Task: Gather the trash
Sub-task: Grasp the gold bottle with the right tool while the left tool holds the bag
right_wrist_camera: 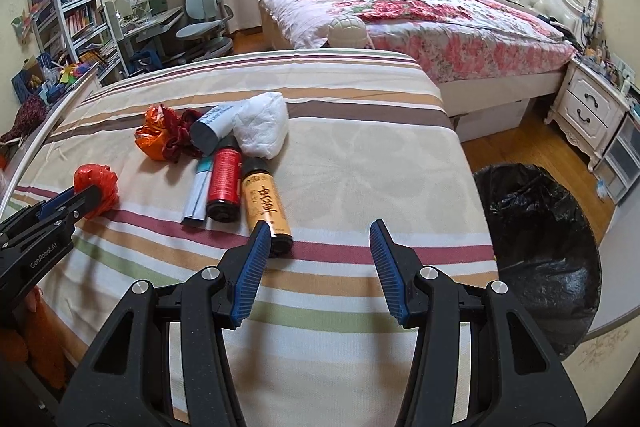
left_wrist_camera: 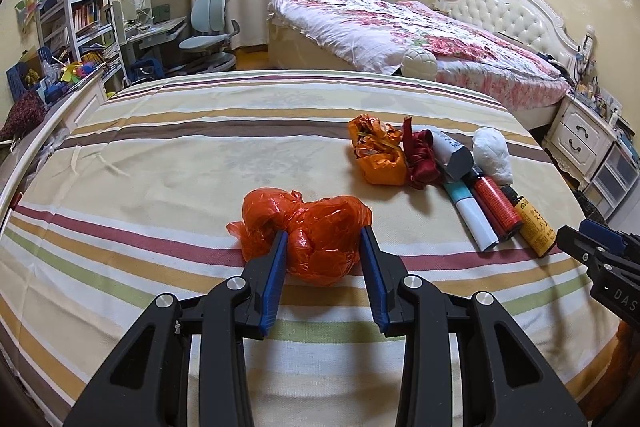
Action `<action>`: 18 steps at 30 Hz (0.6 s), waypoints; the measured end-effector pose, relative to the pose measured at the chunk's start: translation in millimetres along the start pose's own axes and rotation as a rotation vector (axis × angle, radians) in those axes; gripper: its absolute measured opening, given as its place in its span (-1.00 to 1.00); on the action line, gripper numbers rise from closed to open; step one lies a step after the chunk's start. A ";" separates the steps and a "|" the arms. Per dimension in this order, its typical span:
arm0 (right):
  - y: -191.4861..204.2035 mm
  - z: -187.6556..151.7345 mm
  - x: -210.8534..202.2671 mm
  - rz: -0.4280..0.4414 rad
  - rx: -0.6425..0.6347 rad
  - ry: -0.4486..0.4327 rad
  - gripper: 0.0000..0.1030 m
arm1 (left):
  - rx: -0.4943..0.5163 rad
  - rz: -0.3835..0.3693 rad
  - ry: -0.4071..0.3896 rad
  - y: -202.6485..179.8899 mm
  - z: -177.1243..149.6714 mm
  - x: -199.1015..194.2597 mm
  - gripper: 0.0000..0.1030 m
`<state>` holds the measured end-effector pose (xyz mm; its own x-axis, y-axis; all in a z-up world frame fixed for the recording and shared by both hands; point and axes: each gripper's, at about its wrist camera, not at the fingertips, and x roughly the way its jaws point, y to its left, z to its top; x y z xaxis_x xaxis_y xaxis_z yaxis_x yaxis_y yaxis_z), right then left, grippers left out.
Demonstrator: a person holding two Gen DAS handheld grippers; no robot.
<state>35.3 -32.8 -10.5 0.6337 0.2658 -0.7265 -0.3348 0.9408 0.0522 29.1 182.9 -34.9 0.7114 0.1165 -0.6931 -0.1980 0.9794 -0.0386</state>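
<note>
The left gripper [left_wrist_camera: 324,233] has its blue-padded jaws closed against both sides of the crumpled orange-red plastic bag [left_wrist_camera: 308,239], which sits on the striped bedsheet [left_wrist_camera: 180,155]; it looks gripped, though not yet lifted. The right gripper [right_wrist_camera: 318,227] hangs with its jaws apart and nothing between them, its left pad just beside the foot of the yellow-orange spray can with black lettering [right_wrist_camera: 266,207].

To do this step well, I would judge that the left hand should keep a firm squeeze, since thin film slips and springs open, and lift straight up before carrying it across so no loose tail drags over the other trash.

The round bin lined with a black plastic bag [right_wrist_camera: 536,251] stands on the floor beside the bed's right edge; its inside looks empty, as far as the dark liner lets one tell. The rest waits in a cluster on the sheet: a white wadded tissue bundle [right_wrist_camera: 262,125], a grey-capped white roll [right_wrist_camera: 212,131], a red cylindrical can [right_wrist_camera: 224,183], a dark red ribbon [left_wrist_camera: 418,157] and a crumpled orange foil wrapper [left_wrist_camera: 376,151].
</note>
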 end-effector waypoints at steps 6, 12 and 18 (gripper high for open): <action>18.9 7.7 15.1 0.011 -0.057 0.012 -0.18 | -0.001 -0.002 0.002 1.2 -1.8 0.0 -0.29; 23.5 9.7 28.4 0.011 -0.067 0.039 -0.32 | 0.000 -0.001 0.003 0.8 -2.5 0.6 -0.29; 26.2 6.0 31.0 0.017 -0.071 0.054 -0.49 | -0.001 -0.002 0.002 1.4 -3.4 0.0 -0.29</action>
<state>50.3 1.4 -27.5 0.5898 0.2681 -0.7617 -0.3953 0.9184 0.0172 26.6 183.7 -37.4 0.7106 0.1144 -0.6943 -0.1975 0.9794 -0.0408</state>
